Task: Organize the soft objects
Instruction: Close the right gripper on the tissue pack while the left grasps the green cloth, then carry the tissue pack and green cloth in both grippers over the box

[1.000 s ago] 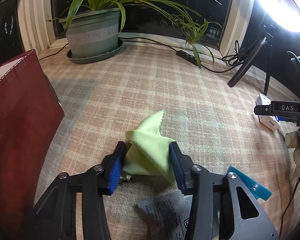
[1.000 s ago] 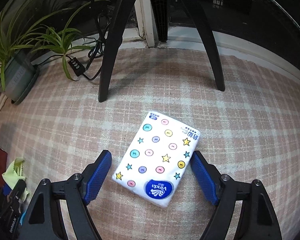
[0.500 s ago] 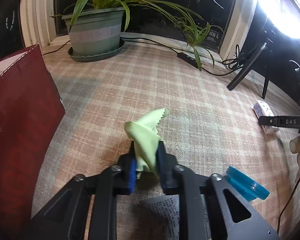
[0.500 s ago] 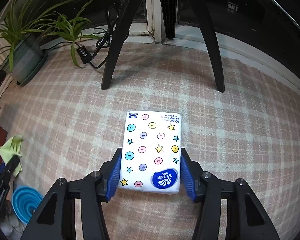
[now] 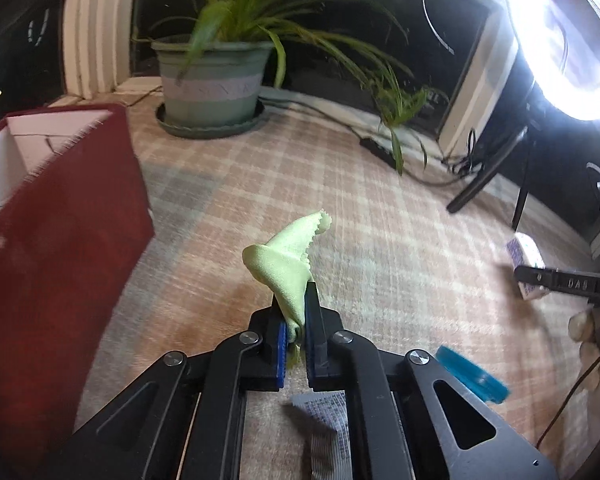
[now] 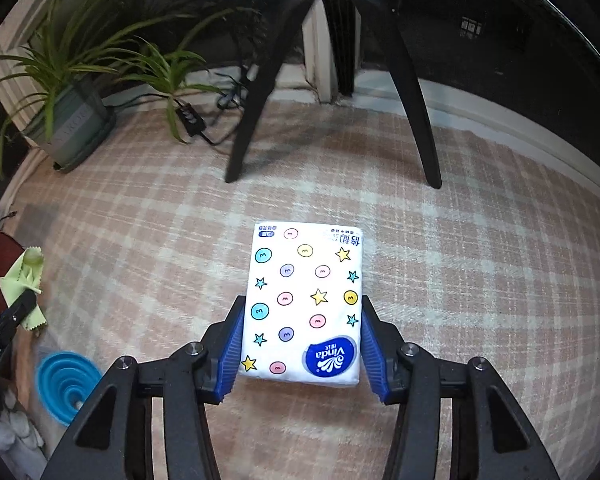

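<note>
The light-green cloth (image 5: 288, 268) is pinched between the blue pads of the left gripper (image 5: 294, 312), which is closed tight on its lower folds. Its pinked corner stands up toward 1 o'clock, and it looks raised off the plaid rug (image 5: 380, 240). From the right wrist view the same cloth (image 6: 22, 284) shows at 9 o'clock, hanging from the black finger tip.

The tissue pack (image 6: 306, 304), white with coloured dots and stars and a blue Vinda logo, lies lengthwise between the fingers of the right gripper (image 6: 302, 344). The ribbed blue pads press its two long sides near the logo end, so the grip is set on the pack. The far end points to 12 o'clock.

Around the cloth, a dark red box (image 5: 56, 248) with a white inside stands close at 9 o'clock, its top open. At 4 o'clock a blue collapsible funnel (image 5: 472, 376) lies on the rug, and a grey printed packet (image 5: 328, 416) shows under the left gripper at 6 o'clock.

Farther out, a potted spider plant (image 5: 216, 76) sits at 11 o'clock by the window. A ring light (image 5: 572, 36) glares at 2 o'clock, its tripod legs (image 6: 252, 100) planted beyond the tissue pack at 11 and 1 o'clock. Between pack and legs the rug lies open; to 3 o'clock it runs free to the pale sill.
</note>
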A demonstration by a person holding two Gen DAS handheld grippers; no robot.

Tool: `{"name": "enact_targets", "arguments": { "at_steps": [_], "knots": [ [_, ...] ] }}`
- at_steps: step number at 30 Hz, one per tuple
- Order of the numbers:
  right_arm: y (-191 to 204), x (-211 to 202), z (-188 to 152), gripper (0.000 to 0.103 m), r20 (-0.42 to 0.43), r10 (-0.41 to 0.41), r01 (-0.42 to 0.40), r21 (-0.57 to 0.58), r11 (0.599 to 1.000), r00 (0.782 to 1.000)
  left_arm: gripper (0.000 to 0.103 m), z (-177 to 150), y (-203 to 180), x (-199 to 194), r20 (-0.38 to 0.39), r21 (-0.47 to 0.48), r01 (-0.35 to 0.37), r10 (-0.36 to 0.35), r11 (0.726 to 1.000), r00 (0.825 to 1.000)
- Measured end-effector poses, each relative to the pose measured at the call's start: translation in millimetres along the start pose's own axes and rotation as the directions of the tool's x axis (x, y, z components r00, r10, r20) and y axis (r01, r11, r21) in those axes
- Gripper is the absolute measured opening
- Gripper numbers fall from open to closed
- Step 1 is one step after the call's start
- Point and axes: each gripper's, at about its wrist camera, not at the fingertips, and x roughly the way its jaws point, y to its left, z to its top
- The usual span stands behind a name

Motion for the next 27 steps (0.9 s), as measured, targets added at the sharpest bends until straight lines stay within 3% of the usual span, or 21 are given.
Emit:
{"name": "enact_targets", "arguments": {
  "at_steps": [7, 15, 22, 27],
  "knots": [
    [19, -47, -8, 0.048, 0.052, 0.074, -0.071, -0.049, 0.996, 0.996, 0.006, 10, 1, -42, 0.052, -0.02, 0.025, -0.024, 0.999, 0.998],
    [88, -91, -4, 0.048, 0.09, 0.214, -0.195, -0.179, 0.964, 0.973, 0.006, 17, 13, -108, 0.125, -0.041, 0.032, -0.027, 0.999, 0.992],
    [162, -120, -4, 0.048, 0.072, 0.357, -0.317, -0.323, 0.892, 0.931, 0.006, 17, 50, -160, 0.168, -0.077, -0.04, 0.053, 0.996, 0.984],
    [228, -126, -7, 0.048, 0.041, 0.411, -0.352, -0.444, 0.824, 0.911, 0.006, 13, 87, -185, 0.177, -0.121, -0.127, 0.147, 0.985, 0.973]
  ]
}}
